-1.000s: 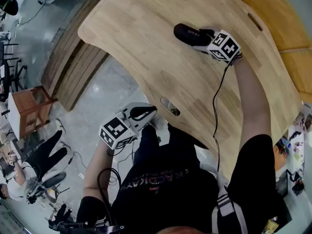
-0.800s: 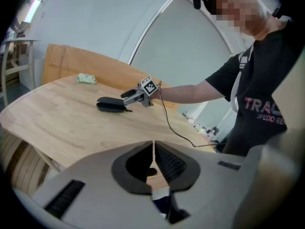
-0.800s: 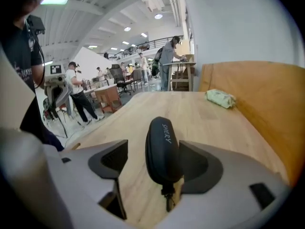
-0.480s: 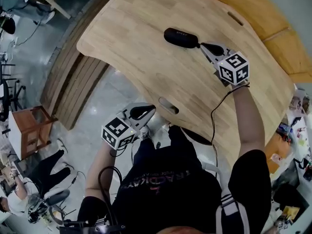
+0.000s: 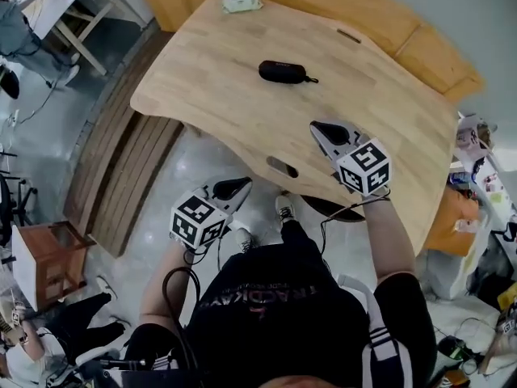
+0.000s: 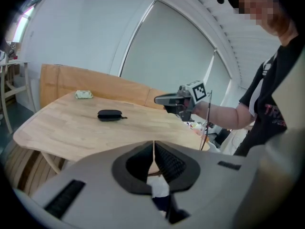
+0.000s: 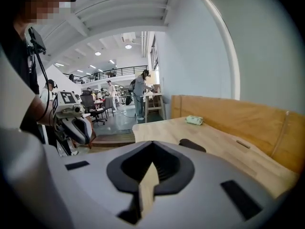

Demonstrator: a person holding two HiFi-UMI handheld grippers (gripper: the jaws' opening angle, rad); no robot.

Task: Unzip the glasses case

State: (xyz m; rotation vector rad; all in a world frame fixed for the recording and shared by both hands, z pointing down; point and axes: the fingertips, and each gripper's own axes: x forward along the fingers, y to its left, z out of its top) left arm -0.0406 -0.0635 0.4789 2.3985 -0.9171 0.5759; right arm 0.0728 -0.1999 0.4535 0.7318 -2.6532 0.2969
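Now the glasses case (image 5: 284, 72) lies apart — left gripper (image 5: 244, 183), right gripper (image 5: 317, 127) closed.

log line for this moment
case: on table, free | left gripper: shut, empty | right gripper: shut, empty

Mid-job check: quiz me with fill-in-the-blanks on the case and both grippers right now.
The glasses case lies on the table, held by ____ gripper.
The right gripper has its jaws ____.
The left gripper holds ____ between its shut jaws.
The green packet lies ____ from the person than the case.
Missing words: neither; shut; nothing; farther.
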